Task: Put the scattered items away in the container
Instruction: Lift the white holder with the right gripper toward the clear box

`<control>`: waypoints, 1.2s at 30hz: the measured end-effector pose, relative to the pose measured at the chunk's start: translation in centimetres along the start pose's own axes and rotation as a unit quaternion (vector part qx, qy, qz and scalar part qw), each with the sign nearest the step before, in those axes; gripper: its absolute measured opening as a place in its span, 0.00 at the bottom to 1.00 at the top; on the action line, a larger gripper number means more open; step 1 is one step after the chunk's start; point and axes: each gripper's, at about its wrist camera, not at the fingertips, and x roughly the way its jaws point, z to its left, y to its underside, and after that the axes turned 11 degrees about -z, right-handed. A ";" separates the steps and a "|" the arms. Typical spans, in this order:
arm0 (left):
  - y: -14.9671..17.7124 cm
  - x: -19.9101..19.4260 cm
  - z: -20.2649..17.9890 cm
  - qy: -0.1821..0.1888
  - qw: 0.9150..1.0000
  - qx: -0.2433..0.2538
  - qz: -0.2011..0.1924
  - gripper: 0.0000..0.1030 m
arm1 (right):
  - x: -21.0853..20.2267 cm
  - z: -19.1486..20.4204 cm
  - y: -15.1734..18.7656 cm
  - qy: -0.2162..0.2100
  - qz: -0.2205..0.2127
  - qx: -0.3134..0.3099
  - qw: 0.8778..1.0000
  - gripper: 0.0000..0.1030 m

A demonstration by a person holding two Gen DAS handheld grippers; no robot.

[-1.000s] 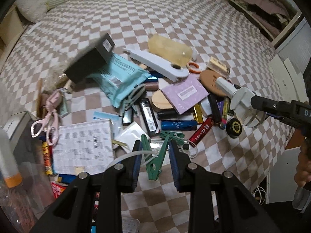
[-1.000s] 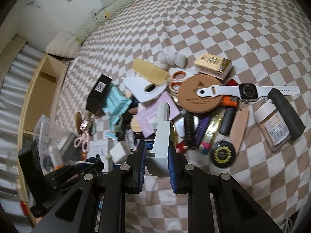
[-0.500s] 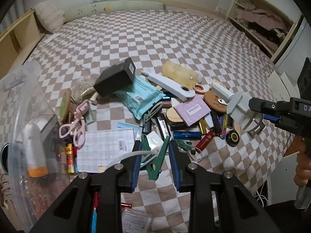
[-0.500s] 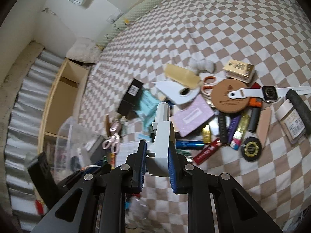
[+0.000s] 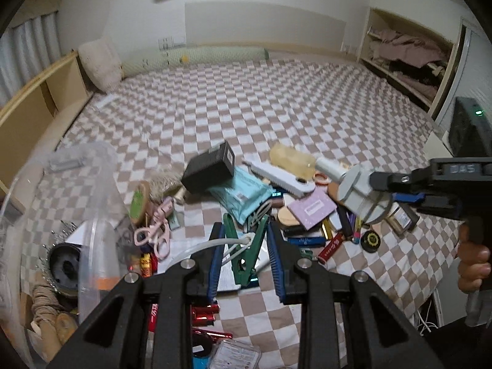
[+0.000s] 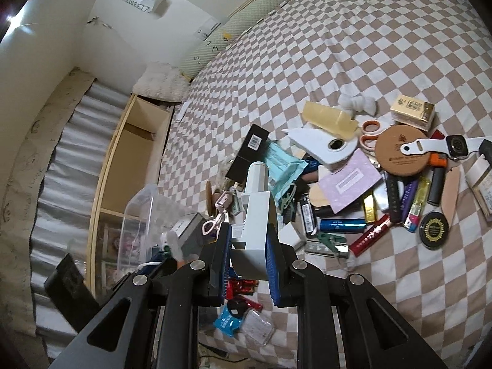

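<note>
- The left gripper [image 5: 244,258] is clamping a green clip [image 5: 243,250] between its blue pads, with a thin white cord [image 5: 212,244] looping off the clip toward the left.
- The right gripper [image 6: 247,264] is pinching a white plastic device [image 6: 256,212] whose round stem is pointing away from the fingers; in the left view the same device [image 5: 358,184] is hanging in the air above the pile.
- Over the last second both grippers have been lifting: the bed is dropping away in both views, and the far wall and headboard are now showing in the left one.
- The left gripper is also swinging toward the left edge of the bed, since the clear container [image 5: 101,215] is now filling the left side of its view where only a sliver was showing a second ago.
- Judging by this, both loads are travelling to the container, the green clip nearer to it.
- The container is standing at the left edge of the bed, already holding a dark round object [image 5: 64,266] and other bits.
- Most of the scattered items [image 6: 353,184] are lying heaped on the checkered bedcover [image 6: 353,61] near its front edge, among them pink scissors [image 5: 153,236], a black box [image 5: 209,170] and a teal pouch [image 5: 243,193], so plenty is remaining to clear.
</note>
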 end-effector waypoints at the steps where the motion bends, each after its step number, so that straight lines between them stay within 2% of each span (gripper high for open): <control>1: -0.1 -0.5 0.0 0.001 1.000 0.000 -0.008 0.27 | 0.1 0.1 0.0 -0.002 0.001 0.001 1.000 0.21; 9: -0.5 -3.2 0.4 0.019 0.999 -0.004 -0.039 0.27 | 0.8 1.3 0.0 -0.023 0.004 0.004 1.000 0.21; 20: -1.0 -7.0 2.6 0.000 0.995 -0.013 -0.094 0.27 | 2.0 2.8 0.6 -0.032 0.016 -0.005 0.999 0.21; 27: -0.9 -9.7 5.3 -0.036 0.991 -0.023 -0.129 0.27 | 2.6 4.0 1.0 -0.042 0.021 -0.014 0.999 0.21; 36: 0.4 -12.1 10.0 -0.087 0.984 -0.066 -0.145 0.27 | 3.5 5.7 1.8 -0.055 0.032 -0.025 0.998 0.21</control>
